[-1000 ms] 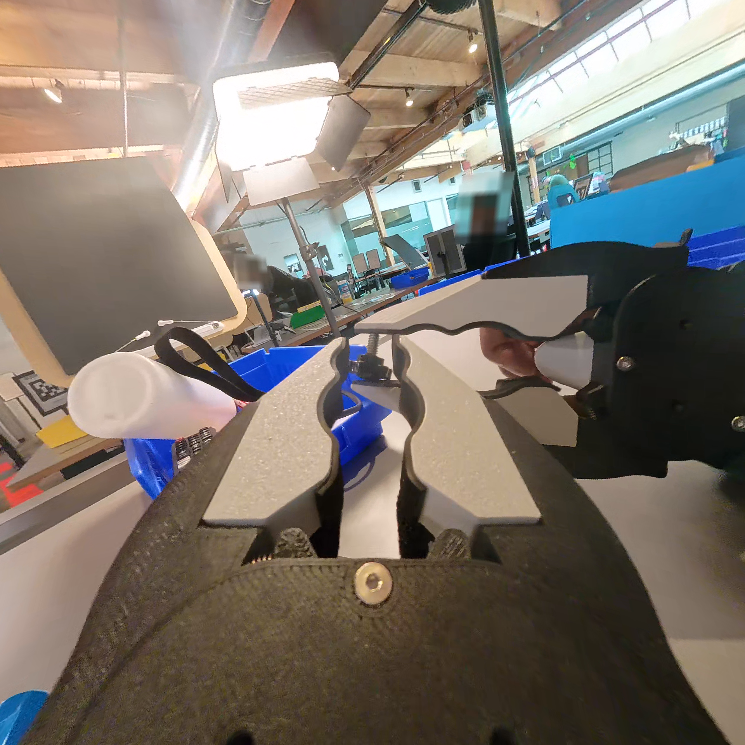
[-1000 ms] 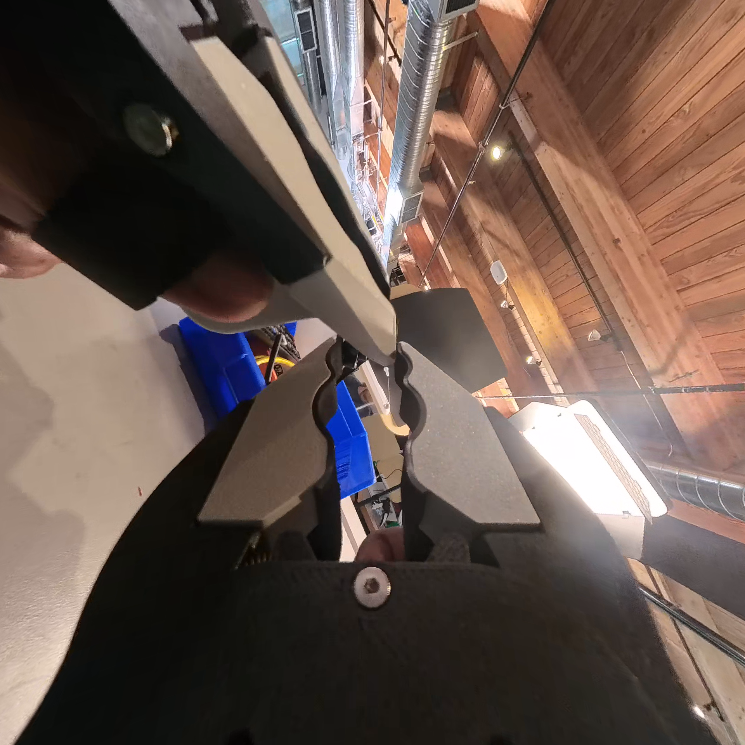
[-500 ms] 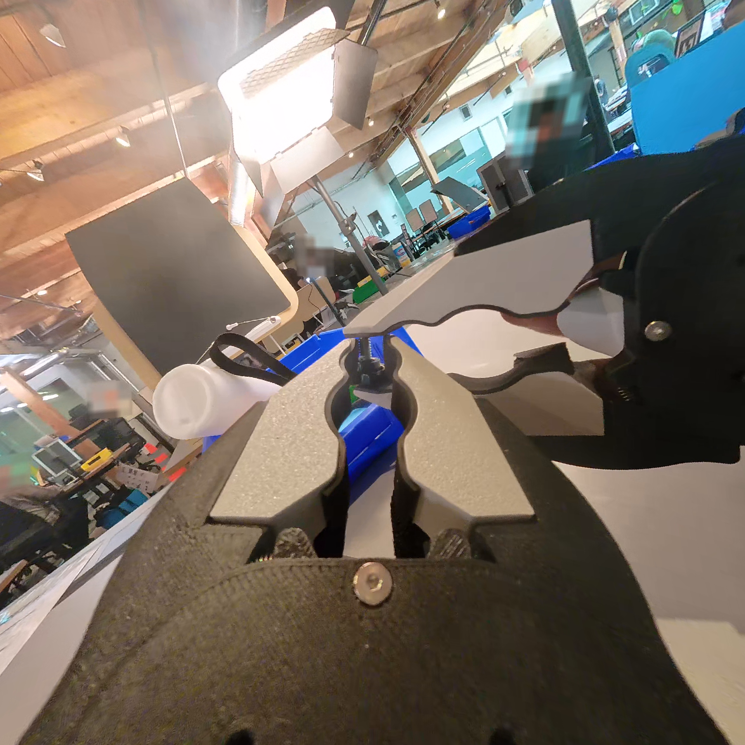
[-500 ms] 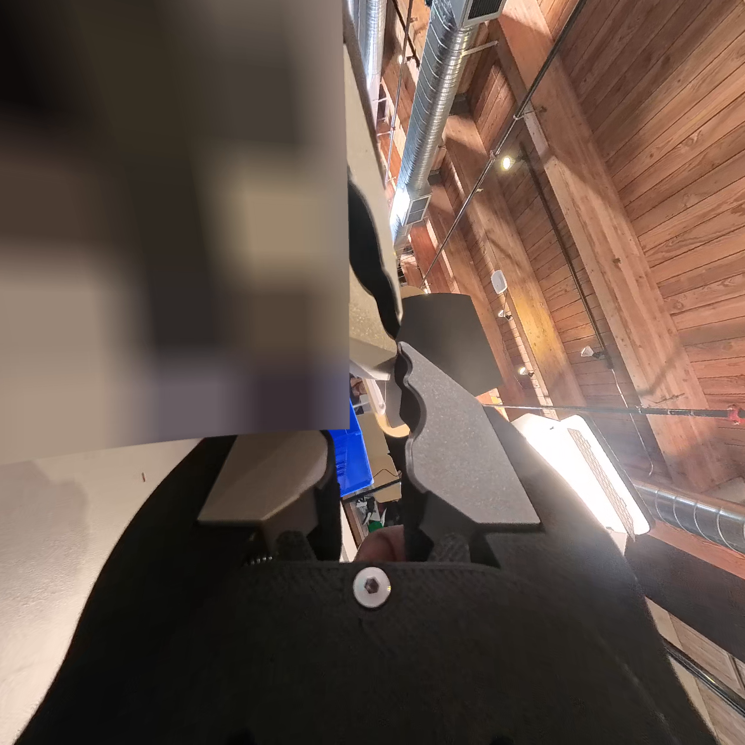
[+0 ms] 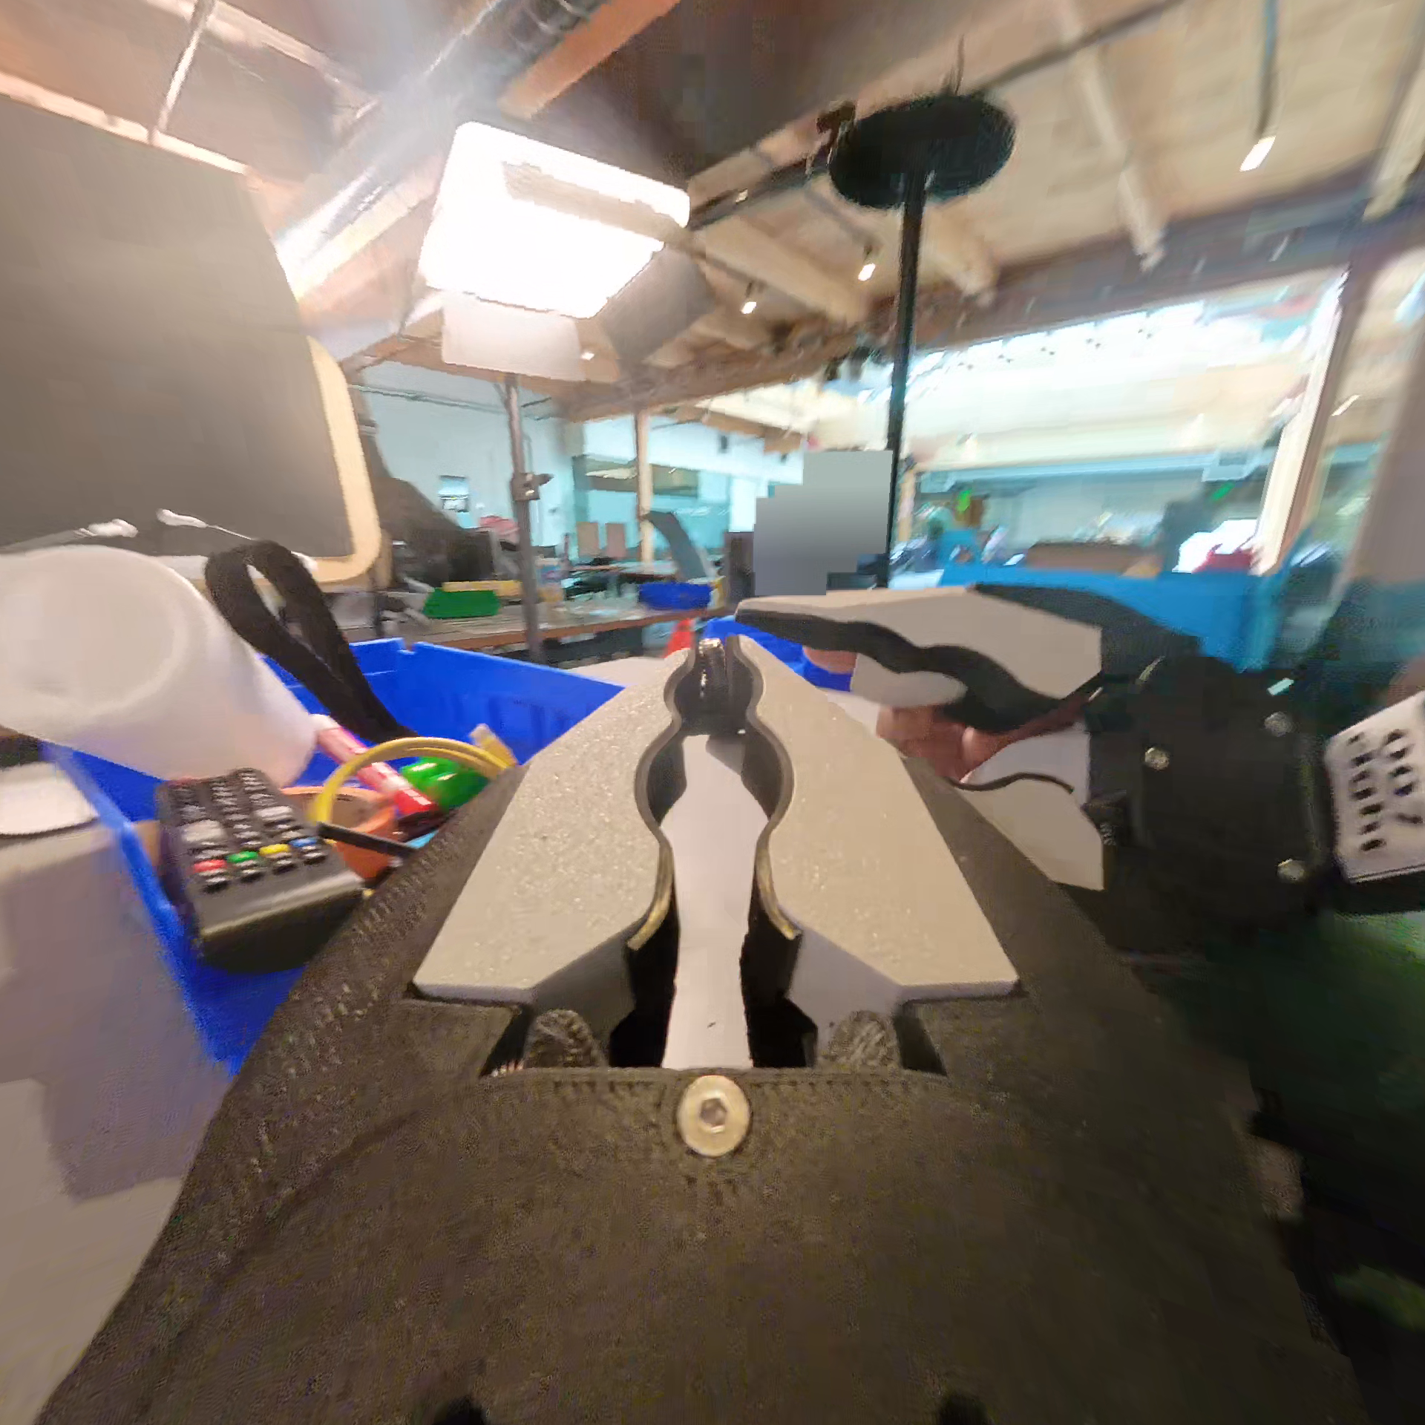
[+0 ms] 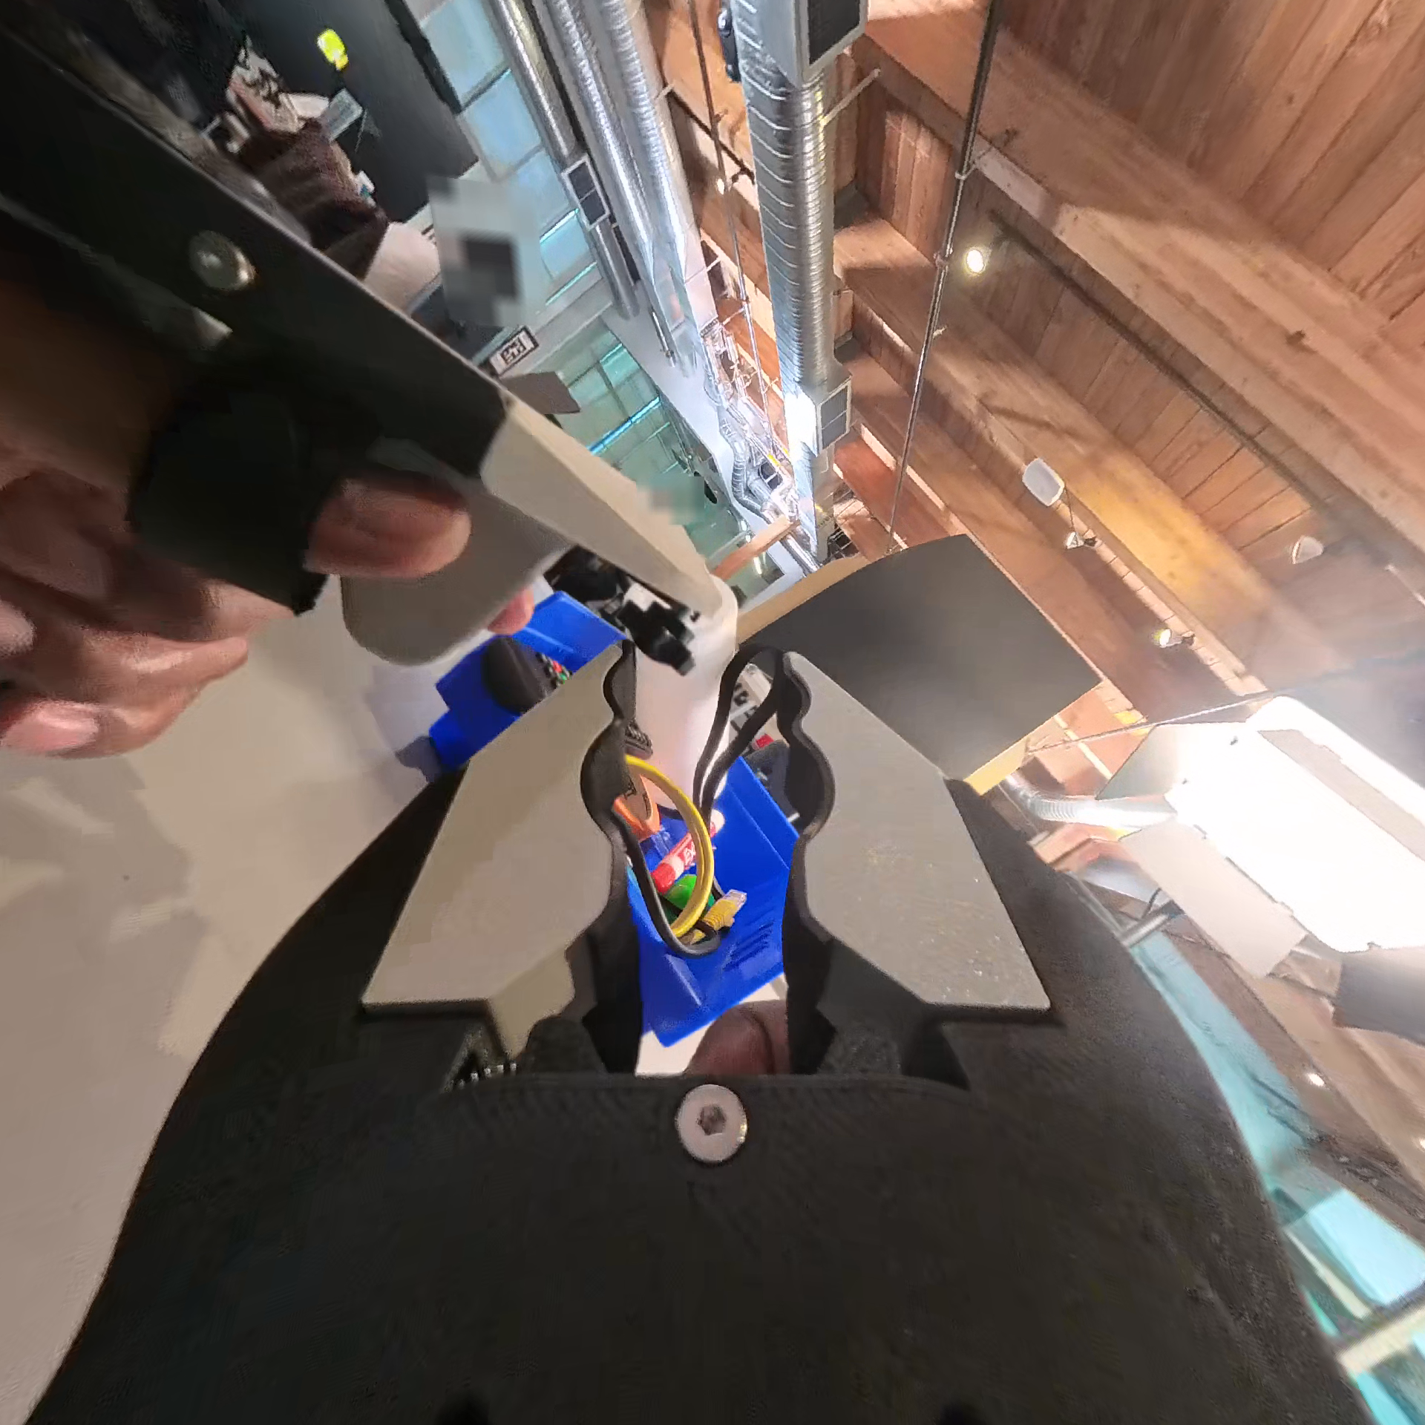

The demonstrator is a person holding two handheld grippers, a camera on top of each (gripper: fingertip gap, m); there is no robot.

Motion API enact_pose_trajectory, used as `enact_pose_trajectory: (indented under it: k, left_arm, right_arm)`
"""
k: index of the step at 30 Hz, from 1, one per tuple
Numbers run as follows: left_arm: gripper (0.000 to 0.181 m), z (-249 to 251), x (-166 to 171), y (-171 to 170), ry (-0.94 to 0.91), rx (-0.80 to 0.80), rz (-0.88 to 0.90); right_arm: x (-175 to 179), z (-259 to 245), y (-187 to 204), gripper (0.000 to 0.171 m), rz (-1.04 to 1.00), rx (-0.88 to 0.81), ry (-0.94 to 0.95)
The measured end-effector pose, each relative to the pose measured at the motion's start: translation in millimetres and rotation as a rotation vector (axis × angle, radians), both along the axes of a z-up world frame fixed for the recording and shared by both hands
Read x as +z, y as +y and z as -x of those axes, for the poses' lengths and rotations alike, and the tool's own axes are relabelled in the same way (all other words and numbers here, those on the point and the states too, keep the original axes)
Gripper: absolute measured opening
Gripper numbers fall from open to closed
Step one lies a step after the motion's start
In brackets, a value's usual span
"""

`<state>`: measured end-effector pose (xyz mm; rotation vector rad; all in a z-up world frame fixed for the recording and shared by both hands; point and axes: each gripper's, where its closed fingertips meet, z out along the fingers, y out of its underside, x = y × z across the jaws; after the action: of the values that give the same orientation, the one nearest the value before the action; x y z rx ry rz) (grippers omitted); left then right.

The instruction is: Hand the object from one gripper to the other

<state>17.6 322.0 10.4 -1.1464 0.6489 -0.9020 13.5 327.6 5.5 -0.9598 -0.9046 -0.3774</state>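
**Small black fastener clamped in the left gripper, right gripper gaping just beside it**

The left gripper (image 5: 713, 655) was clenched on the black fastener (image 5: 711, 682), pinched at the very tips of its fingers above the grey table (image 5: 77, 1002). The fastener's long axis seemed to run along the fingers, with its silvery end poking forward past them. From the right wrist view it stuck out towards the mouth of the right gripper (image 6: 705, 663), whose jaws stood apart and held nothing; whether they touched was unclear. No marking on the fastener could be made out. Behind lay a blue bin (image 5: 493, 694) with a black remote control (image 5: 247, 840), a yellow cable (image 5: 416, 752) and a red marker (image 5: 385, 779); the print on the marker and on the remote's buttons was too blurred to read.
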Motion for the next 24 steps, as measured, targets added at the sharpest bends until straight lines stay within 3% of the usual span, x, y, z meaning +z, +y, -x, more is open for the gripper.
enact_pose_trajectory:
  k: [11, 24]
  left_arm:
    - [0.007, 10, 14, -5, -0.391, -0.442, 0.322]
    - [0.007, -1, 8, -11, -0.382, -0.538, 0.392]
  right_arm:
    - [2, 12, -9, 0.036, 0.036, 0.084, 0.056]
    - [4, 15, -10, 0.033, 0.002, 0.069, 0.041]
